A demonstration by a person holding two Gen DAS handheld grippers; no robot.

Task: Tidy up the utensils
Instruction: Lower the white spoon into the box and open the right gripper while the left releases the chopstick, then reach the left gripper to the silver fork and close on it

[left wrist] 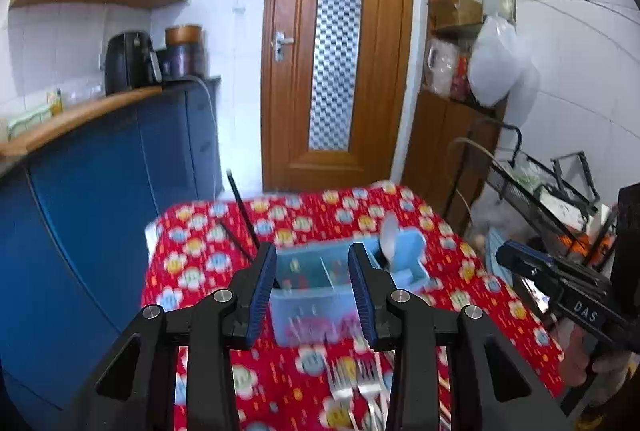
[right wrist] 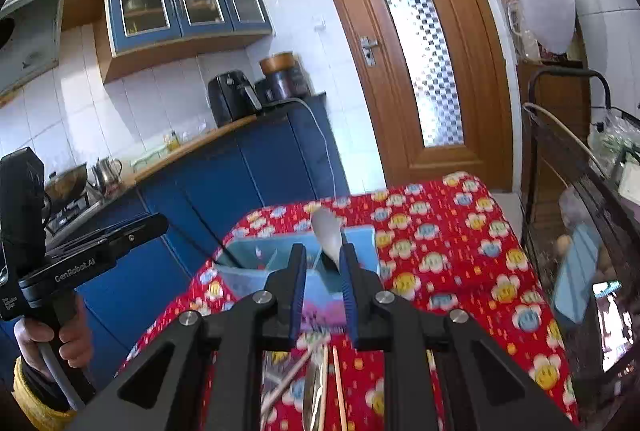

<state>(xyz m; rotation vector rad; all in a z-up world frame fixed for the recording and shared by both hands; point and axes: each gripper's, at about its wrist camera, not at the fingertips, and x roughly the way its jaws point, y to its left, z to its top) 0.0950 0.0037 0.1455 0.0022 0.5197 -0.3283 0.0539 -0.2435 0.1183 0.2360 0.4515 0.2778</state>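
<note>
A light blue utensil holder (left wrist: pixel 316 291) with several compartments stands on the red patterned tablecloth (left wrist: pixel 200 251). A white spoon (left wrist: pixel 388 237) and black chopsticks (left wrist: pixel 242 207) stand in it. My left gripper (left wrist: pixel 312 263) is open and empty, just in front of the holder. Forks (left wrist: pixel 354 387) lie on the cloth below it. In the right wrist view the holder (right wrist: pixel 256 271) sits ahead with the spoon (right wrist: pixel 328 235) upright. My right gripper (right wrist: pixel 323 263) is open and empty before it. Wooden chopsticks (right wrist: pixel 338 387) and a metal utensil (right wrist: pixel 312 395) lie beneath.
Blue kitchen cabinets (left wrist: pixel 100 191) run along the left. A wooden door (left wrist: pixel 336 51) is behind the table. A black wire rack (left wrist: pixel 540 191) stands at the right, close to the table edge. The right gripper's body (left wrist: pixel 568 283) shows at the right.
</note>
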